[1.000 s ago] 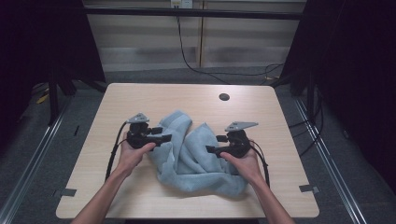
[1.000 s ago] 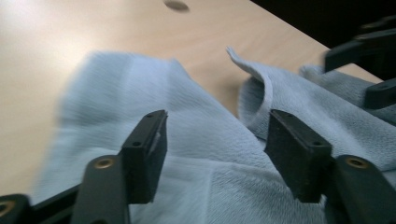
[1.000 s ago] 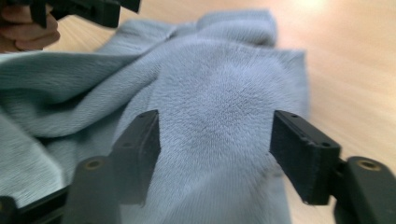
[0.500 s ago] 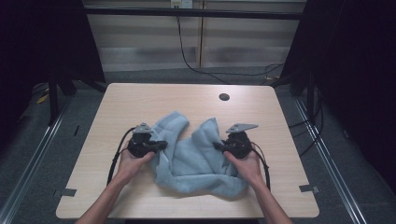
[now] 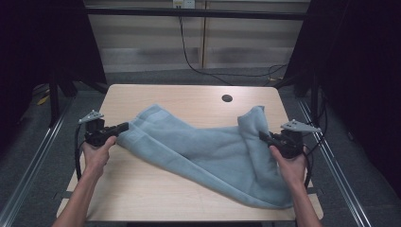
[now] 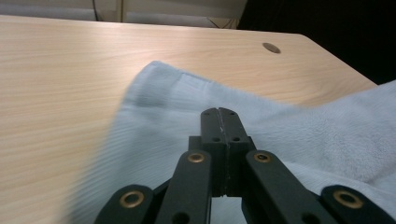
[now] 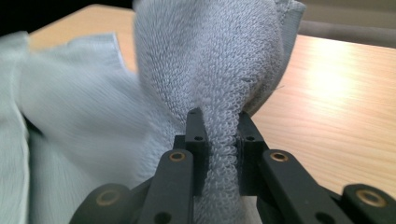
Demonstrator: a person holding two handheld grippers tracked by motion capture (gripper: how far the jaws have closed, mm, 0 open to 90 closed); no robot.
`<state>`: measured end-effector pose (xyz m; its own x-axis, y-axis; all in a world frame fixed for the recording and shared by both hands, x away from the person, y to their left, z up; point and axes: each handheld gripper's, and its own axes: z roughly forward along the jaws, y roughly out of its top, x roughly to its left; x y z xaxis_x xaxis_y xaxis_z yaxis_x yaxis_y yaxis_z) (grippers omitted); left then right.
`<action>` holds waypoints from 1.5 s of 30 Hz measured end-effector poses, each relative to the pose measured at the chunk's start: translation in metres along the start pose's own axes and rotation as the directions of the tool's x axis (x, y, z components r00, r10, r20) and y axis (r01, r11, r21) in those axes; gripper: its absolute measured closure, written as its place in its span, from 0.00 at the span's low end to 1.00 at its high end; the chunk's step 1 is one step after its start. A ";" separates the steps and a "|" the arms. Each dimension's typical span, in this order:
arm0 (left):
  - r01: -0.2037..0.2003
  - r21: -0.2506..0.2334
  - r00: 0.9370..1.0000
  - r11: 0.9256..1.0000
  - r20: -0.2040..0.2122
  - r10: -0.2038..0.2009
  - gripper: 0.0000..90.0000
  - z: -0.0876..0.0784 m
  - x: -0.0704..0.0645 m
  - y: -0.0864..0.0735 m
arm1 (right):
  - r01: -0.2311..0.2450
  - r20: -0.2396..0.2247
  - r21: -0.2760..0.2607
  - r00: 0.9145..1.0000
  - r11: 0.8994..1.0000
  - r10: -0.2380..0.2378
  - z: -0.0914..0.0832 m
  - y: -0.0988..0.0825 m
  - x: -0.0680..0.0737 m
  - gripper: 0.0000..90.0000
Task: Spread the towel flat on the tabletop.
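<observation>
A light blue towel (image 5: 208, 151) lies stretched across the wooden table (image 5: 142, 194) between my two grippers. My left gripper (image 5: 124, 126) is shut on the towel's left edge near the table's left side. In the left gripper view its jaws (image 6: 219, 112) are pressed together with the towel (image 6: 154, 121) spreading out beyond them. My right gripper (image 5: 261, 135) is shut on a bunched fold at the right, which stands up in a peak. In the right gripper view the jaws (image 7: 219, 119) have just closed and pinch thick terry cloth (image 7: 210, 56).
A round cable hole (image 5: 227, 98) sits near the table's far edge, seen also in the left gripper view (image 6: 271, 47). Bare wood shows at the far left and the front left. Black curtains flank the table, and metal rails (image 5: 28, 189) run along the floor.
Both hands have moved apart, left to the left and right to the right. The towel, bunched in the middle a second ago, is now pulled out wide between the shut grippers.
</observation>
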<state>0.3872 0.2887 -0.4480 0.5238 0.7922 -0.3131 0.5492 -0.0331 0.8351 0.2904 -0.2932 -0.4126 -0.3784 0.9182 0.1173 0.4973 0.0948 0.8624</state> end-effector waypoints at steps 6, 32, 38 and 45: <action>-0.067 0.064 0.992 0.996 0.111 0.060 0.78 0.029 -0.025 -0.009 | -0.007 -0.054 0.039 0.998 0.999 0.009 0.017 -0.003 -0.002 0.88; -0.419 0.266 0.900 0.868 0.250 0.358 0.86 0.079 -0.100 -0.059 | -0.058 -0.100 0.040 0.993 0.998 0.062 0.039 -0.016 -0.001 0.87; -0.333 0.247 0.937 0.910 0.197 0.290 0.97 0.068 -0.078 -0.050 | -0.054 -0.098 0.023 0.994 0.998 0.056 0.030 -0.013 -0.001 0.87; -0.154 0.125 0.984 0.980 0.111 0.140 0.98 0.035 -0.033 -0.033 | -0.060 -0.090 0.016 0.994 0.998 0.061 0.018 -0.009 -0.006 0.86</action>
<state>0.3745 0.2421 -0.4814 0.6650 0.7069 -0.2411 0.5390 -0.2308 0.8101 0.3022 -0.2925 -0.4297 -0.4161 0.8838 0.2139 0.5318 0.0458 0.8456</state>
